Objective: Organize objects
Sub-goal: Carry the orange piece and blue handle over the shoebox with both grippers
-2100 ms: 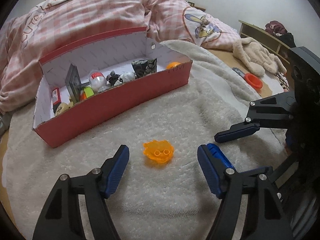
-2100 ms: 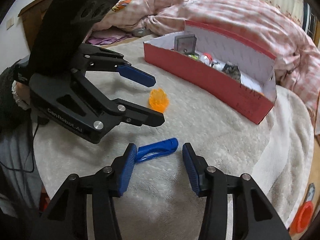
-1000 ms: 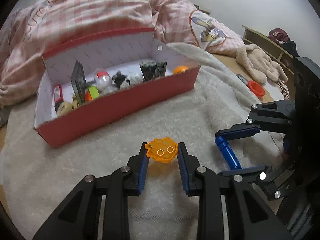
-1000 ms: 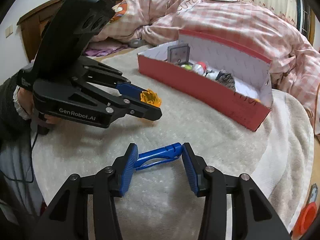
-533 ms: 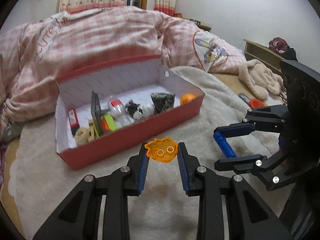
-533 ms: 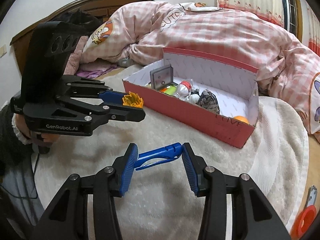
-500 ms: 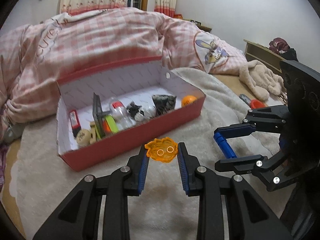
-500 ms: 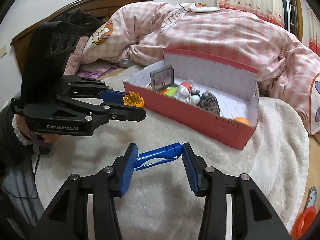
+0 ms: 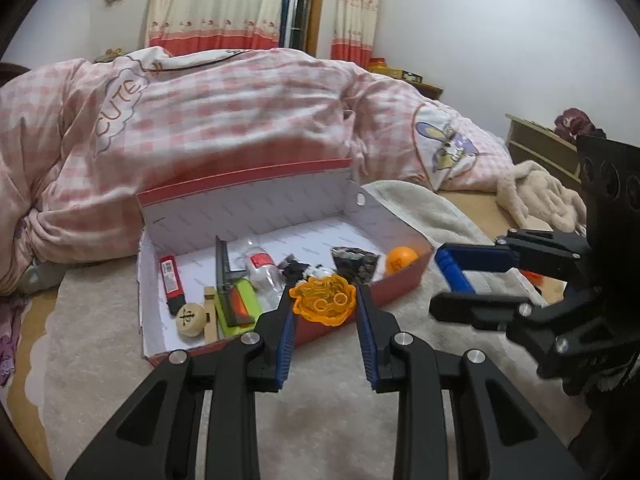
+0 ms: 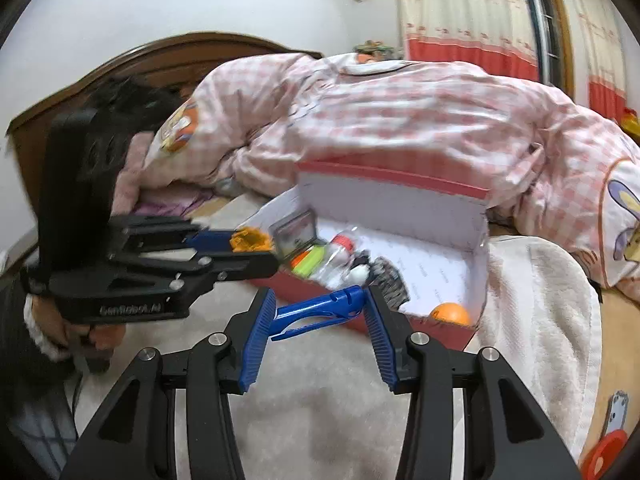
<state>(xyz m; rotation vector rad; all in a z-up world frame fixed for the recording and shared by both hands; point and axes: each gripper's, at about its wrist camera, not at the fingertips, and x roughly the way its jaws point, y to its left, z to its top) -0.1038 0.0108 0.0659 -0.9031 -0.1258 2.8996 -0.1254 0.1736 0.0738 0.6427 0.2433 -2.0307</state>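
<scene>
On pink quilt (image 9: 224,120), "CUTE", gripper (image 10: 256,250) "GenRobot.AI"

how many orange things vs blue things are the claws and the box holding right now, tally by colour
orange: 2 (toy in the left claw, ball in the red box)
blue: 1 (clip in the right claw)
total: 3
</scene>
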